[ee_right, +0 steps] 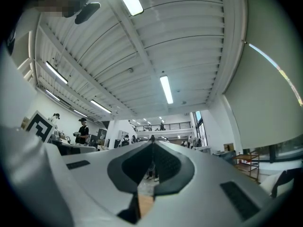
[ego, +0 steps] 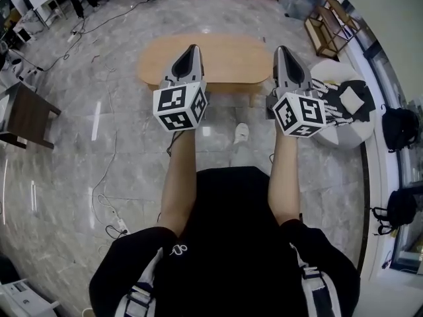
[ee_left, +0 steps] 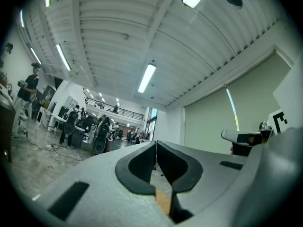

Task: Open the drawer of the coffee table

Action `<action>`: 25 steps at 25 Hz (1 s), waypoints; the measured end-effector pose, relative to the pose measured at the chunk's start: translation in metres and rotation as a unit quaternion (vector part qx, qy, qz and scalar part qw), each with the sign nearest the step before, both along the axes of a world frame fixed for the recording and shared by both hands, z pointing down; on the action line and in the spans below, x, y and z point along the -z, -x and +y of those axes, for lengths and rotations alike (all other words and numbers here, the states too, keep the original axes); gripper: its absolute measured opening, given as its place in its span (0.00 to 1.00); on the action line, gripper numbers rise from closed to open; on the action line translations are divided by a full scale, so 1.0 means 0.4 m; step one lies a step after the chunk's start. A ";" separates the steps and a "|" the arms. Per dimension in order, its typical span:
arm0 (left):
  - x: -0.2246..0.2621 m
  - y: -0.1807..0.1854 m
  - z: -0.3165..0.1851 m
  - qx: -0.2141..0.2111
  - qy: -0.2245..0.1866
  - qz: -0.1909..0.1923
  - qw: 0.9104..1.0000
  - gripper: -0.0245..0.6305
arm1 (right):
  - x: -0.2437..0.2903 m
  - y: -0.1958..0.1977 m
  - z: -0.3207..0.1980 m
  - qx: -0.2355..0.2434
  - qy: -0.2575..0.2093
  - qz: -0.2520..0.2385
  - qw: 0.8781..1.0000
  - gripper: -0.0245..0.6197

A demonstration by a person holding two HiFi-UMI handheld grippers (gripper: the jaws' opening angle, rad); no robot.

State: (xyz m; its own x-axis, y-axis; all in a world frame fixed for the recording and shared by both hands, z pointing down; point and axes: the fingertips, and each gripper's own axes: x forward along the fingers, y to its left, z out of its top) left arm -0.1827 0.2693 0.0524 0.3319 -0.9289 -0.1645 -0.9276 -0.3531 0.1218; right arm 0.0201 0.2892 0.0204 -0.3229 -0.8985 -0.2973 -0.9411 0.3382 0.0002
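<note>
Our left gripper (ego: 192, 48) has its jaws pressed together, with nothing in them. The coffee table (ego: 231, 58) stands on the floor, far past both grippers. They cover bits of its top, and we cannot make out its drawer. Our right gripper (ego: 281, 50) is squeezed together too, and empty.

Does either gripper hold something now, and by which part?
Nothing is held: the left gripper and the right gripper are both shut with nothing between their jaws.

Coffee table (ego: 225, 59) ahead — pouf (ego: 353, 136) (perhaps) right of it.
</note>
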 end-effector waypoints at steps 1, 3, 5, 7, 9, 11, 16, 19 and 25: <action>-0.005 -0.014 -0.013 -0.003 -0.001 0.000 1.000 0.05 | -0.007 -0.015 -0.011 -0.003 0.001 -0.001 1.000 0.06; -0.017 -0.040 -0.039 -0.009 -0.001 -0.003 1.000 0.05 | -0.026 -0.046 -0.036 -0.010 0.004 -0.007 1.000 0.06; -0.027 -0.057 -0.069 -0.013 0.000 -0.004 1.000 0.05 | -0.043 -0.065 -0.068 -0.015 0.008 -0.010 1.000 0.06; -0.037 -0.072 -0.104 -0.014 0.005 -0.004 1.000 0.05 | -0.053 -0.076 -0.108 -0.014 0.013 -0.009 1.000 0.06; -0.046 -0.092 -0.143 -0.014 0.012 -0.002 1.000 0.05 | -0.057 -0.090 -0.154 -0.009 0.017 -0.010 1.000 0.06; -0.050 -0.117 -0.189 -0.013 0.018 0.001 1.000 0.05 | -0.060 -0.107 -0.210 -0.005 0.021 -0.013 1.000 0.06; -0.037 -0.156 -0.304 -0.008 0.016 -0.002 1.000 0.05 | -0.075 -0.145 -0.357 -0.001 0.033 -0.027 0.999 0.06; -0.047 -0.165 -0.391 0.006 0.017 -0.003 1.000 0.05 | -0.088 -0.156 -0.455 0.012 0.035 -0.027 0.999 0.06; -0.075 -0.187 -0.612 0.033 0.031 -0.005 0.999 0.05 | -0.098 -0.155 -0.699 0.049 0.037 -0.027 0.998 0.06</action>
State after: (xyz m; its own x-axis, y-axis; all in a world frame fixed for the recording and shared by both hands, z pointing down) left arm -0.1077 0.0246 0.0823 0.2703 -0.9572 -0.1030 -0.9502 -0.2825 0.1315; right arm 0.0821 0.0095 0.0594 -0.3964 -0.8833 -0.2504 -0.9011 0.4265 -0.0781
